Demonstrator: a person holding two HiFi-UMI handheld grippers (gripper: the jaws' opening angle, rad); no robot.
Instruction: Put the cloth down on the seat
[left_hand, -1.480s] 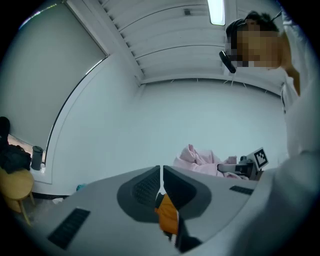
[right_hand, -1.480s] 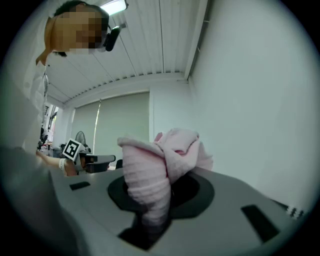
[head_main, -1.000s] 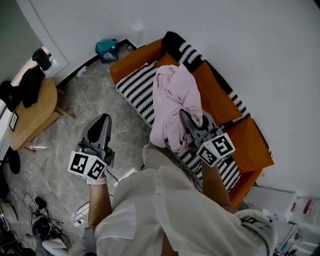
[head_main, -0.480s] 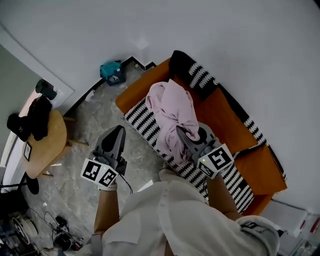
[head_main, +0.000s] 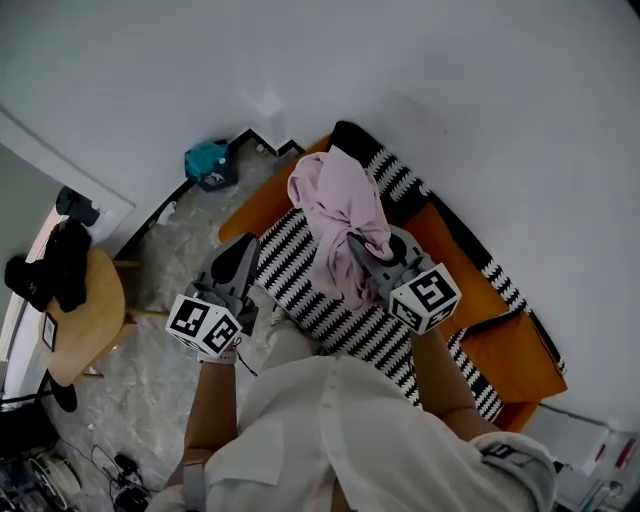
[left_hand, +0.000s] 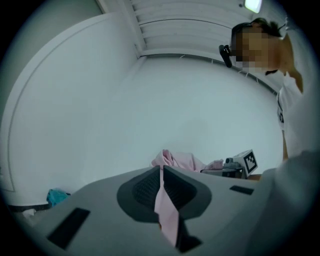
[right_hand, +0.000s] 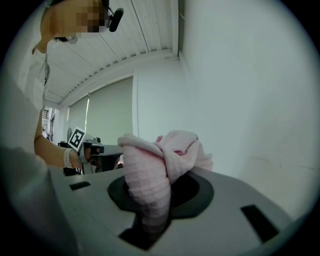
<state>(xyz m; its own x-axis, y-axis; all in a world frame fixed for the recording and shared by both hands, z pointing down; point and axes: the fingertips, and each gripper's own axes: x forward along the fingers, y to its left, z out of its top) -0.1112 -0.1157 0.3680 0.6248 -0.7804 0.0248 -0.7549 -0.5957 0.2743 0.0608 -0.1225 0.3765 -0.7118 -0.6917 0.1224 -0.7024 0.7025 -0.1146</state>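
Observation:
A bunched pink cloth (head_main: 335, 205) hangs in the air over the black-and-white striped seat (head_main: 325, 310) of an orange sofa. My right gripper (head_main: 362, 255) is shut on the cloth's lower part. In the right gripper view the cloth (right_hand: 160, 160) bulges up out of the closed jaws. My left gripper (head_main: 243, 250) is to the left, by the sofa's front edge, apart from the cloth and shut. In the left gripper view a thin pink sliver shows in the slit of its jaws (left_hand: 161, 170); I cannot tell what it is. The cloth (left_hand: 182, 161) lies beyond.
The sofa has orange arms (head_main: 520, 355) and stands against a white wall. A teal object (head_main: 208, 163) lies on the grey floor by the sofa's far end. A round wooden table (head_main: 85, 310) with dark things on it is at the left. Cables (head_main: 60, 480) lie at bottom left.
The person has stepped closer to the sofa. Both grippers moved forward. The cloth stays in the right gripper and now hangs farther over the seat, toward the backrest.

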